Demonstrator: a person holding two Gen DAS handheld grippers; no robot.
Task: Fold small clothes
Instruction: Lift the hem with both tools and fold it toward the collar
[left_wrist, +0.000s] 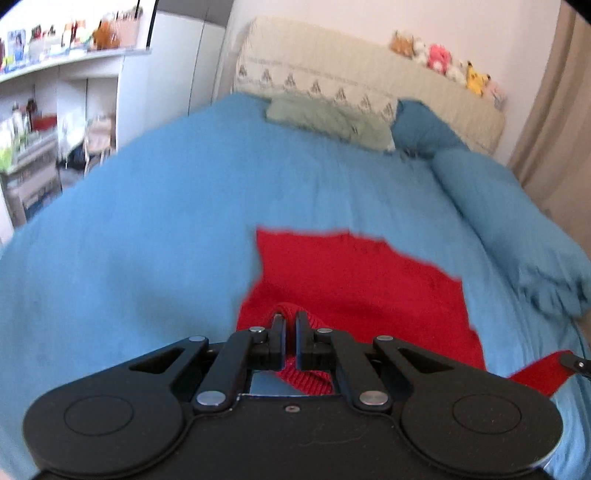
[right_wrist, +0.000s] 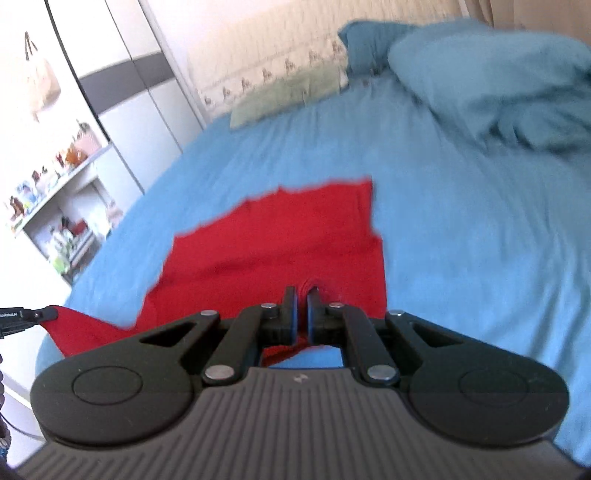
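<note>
A red knitted garment is spread over a blue bedsheet, with its far part lying flat and its near edge lifted off the bed. The left gripper is seen closed on a bunched fold of that near edge, the red knit being pinched between the two black fingers and hanging down behind them. The right gripper is likewise clamped on a fold of the same garment, a small hump of red fabric showing between its fingertips. In the left wrist view, a stretched red corner is held at the lower right edge by the tip of the other tool; in the right wrist view the matching corner is seen at the lower left. Beyond the garment, a green pillow is set against a cream headboard, and a rumpled blue blanket is piled on the bedsheet to the right. Soft toys are lined along the top of the headboard, and cluttered white shelves are seen at the left. Both views are blurred.
</note>
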